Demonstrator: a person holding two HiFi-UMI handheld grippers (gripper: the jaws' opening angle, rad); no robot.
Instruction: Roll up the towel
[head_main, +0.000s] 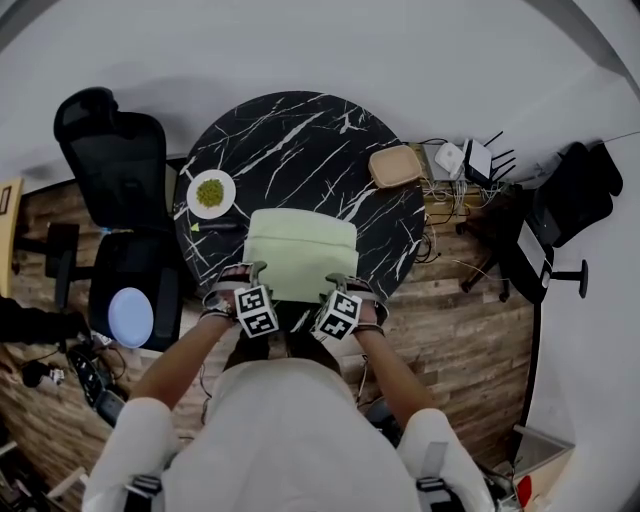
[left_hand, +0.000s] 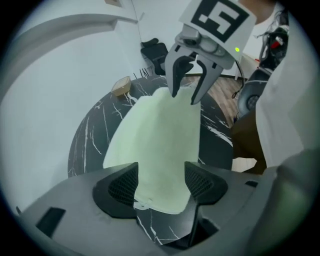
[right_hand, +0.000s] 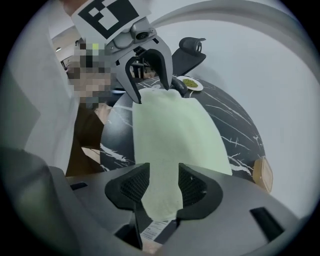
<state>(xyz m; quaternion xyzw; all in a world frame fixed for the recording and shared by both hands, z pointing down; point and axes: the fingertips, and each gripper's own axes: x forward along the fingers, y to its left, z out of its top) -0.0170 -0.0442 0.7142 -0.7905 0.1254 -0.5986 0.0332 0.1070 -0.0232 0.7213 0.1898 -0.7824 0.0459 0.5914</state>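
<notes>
A pale green towel (head_main: 300, 250) lies flat on the near half of the round black marble table (head_main: 300, 140). My left gripper (head_main: 243, 275) points steeply down at the towel's near left corner. My right gripper (head_main: 345, 285) does the same at the near right corner. In the left gripper view the left gripper (left_hand: 161, 182) is open, with the towel (left_hand: 160, 135) corner lying below the wide gap. In the right gripper view the right gripper (right_hand: 164, 185) is open too, astride the towel (right_hand: 175, 130) edge. Each view shows the other gripper across the towel.
A white plate of green food (head_main: 211, 192) sits at the table's left edge, with a dark slim object (head_main: 215, 227) just below it. A tan container (head_main: 395, 166) stands at the right edge. A black office chair (head_main: 115, 160) stands left; cables and a router (head_main: 465, 160) lie right.
</notes>
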